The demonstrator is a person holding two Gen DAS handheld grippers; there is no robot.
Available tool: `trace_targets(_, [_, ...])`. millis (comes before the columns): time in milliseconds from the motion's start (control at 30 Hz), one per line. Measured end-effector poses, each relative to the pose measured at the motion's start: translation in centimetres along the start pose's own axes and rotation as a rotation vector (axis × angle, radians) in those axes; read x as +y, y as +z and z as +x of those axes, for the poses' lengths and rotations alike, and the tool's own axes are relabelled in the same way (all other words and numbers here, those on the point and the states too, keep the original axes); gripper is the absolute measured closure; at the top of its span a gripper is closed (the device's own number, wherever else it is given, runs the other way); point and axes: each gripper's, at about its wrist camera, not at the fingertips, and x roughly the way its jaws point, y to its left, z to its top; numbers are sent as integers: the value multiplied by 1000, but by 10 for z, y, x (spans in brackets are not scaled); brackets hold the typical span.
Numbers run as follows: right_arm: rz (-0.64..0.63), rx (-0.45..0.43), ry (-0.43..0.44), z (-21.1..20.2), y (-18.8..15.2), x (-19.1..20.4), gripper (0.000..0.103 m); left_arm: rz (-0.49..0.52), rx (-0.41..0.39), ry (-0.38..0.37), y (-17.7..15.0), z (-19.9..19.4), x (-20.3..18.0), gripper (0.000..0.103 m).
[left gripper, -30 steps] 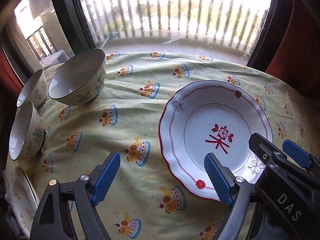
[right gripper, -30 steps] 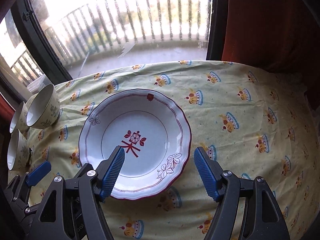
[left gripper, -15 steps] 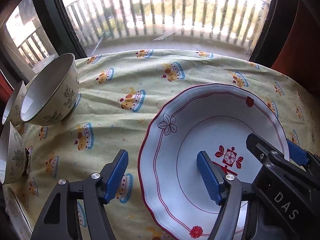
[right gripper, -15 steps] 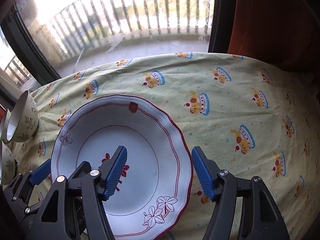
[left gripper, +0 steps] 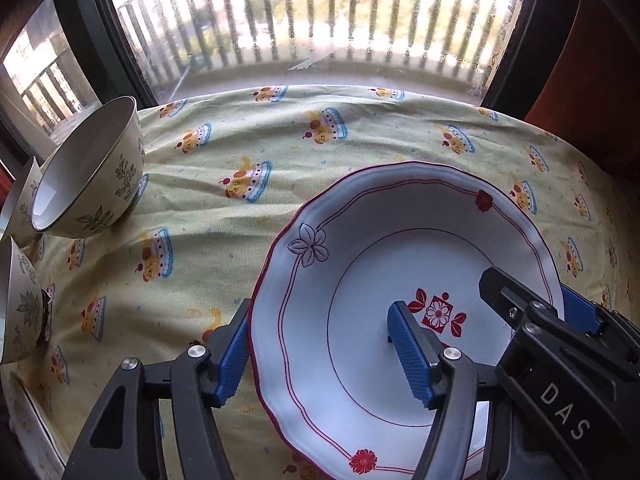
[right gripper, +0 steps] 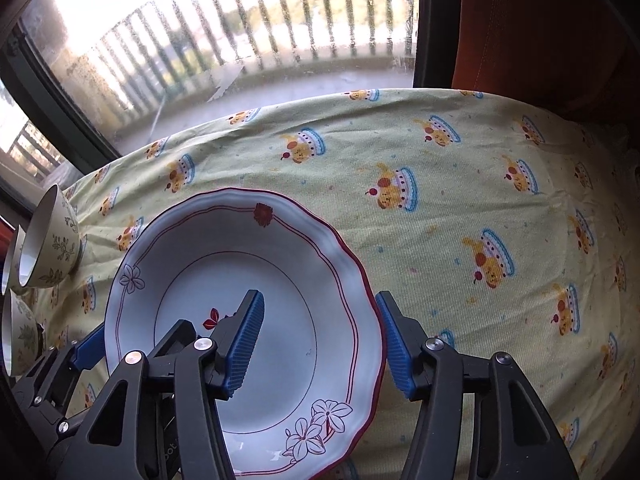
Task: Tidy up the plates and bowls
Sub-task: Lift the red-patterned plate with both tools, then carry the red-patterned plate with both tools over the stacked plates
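Note:
A white plate (left gripper: 400, 216) with a red scalloped rim and red flower marks lies on the yellow cake-print tablecloth. My left gripper (left gripper: 320, 344) straddles its left rim, one blue pad outside the edge and the other over the plate's well; its jaws are closing with a gap left. In the right wrist view my right gripper (right gripper: 320, 320) straddles the plate's (right gripper: 240, 248) right rim the same way, jaws closing, with only the outer pad close to the edge. Three cream bowls with leaf prints stand at the left, the nearest-to-window one (left gripper: 88, 184) largest in view.
A second bowl (left gripper: 20, 200) and a third (left gripper: 16, 304) crowd the table's left edge, with a pale plate rim (left gripper: 24, 412) below them. A window with a balcony railing runs behind the table. An orange curtain (right gripper: 540, 32) hangs at the right. Bare tablecloth (right gripper: 480, 200) spreads right of the plate.
Both grippers have come down and forward onto the plate, and their jaws have narrowed. Each now has one pad inside the plate and one outside its rim.

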Motion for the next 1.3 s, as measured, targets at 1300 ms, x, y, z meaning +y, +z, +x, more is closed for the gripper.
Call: trace_targets(1300, [-74, 120, 19, -30, -90, 16, 60, -11, 84, -44, -82, -24, 31, 37])
